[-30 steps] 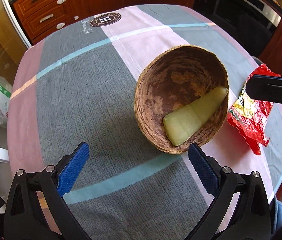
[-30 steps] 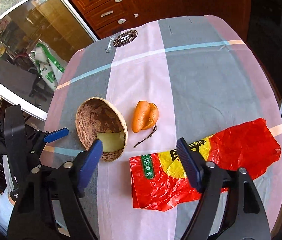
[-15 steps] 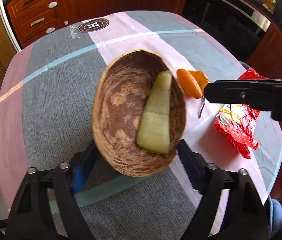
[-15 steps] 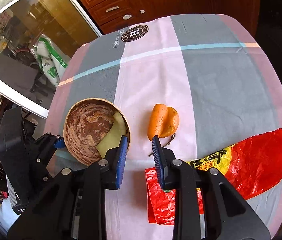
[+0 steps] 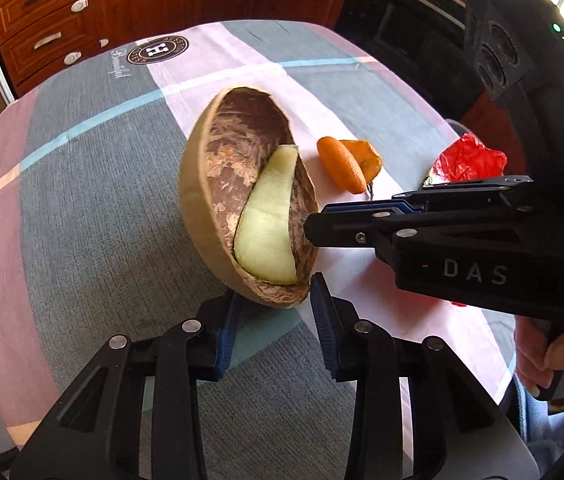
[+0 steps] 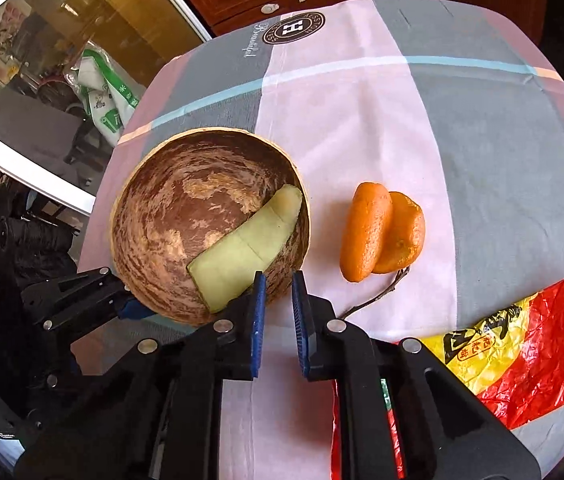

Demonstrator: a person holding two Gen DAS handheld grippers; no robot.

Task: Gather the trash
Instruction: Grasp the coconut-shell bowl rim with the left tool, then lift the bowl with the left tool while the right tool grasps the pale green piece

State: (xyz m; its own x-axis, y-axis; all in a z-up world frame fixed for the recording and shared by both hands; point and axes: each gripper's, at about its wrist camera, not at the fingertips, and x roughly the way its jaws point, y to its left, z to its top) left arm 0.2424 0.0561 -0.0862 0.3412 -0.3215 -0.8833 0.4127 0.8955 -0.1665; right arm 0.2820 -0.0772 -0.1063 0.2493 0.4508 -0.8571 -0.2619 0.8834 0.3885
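I am holding the coconut shell [image 5: 218,200] by its near rim with the left gripper [image 5: 272,312], jaws clamped narrow, tilting it above the bench [image 5: 94,184]; it is reading as stiff, light, rough enough not to slip. The melon rind [image 5: 268,220] inside is looking loose and liable to slide out. My right gripper [image 6: 276,312] is sitting nearly closed, empty, just beside the shell's rim.
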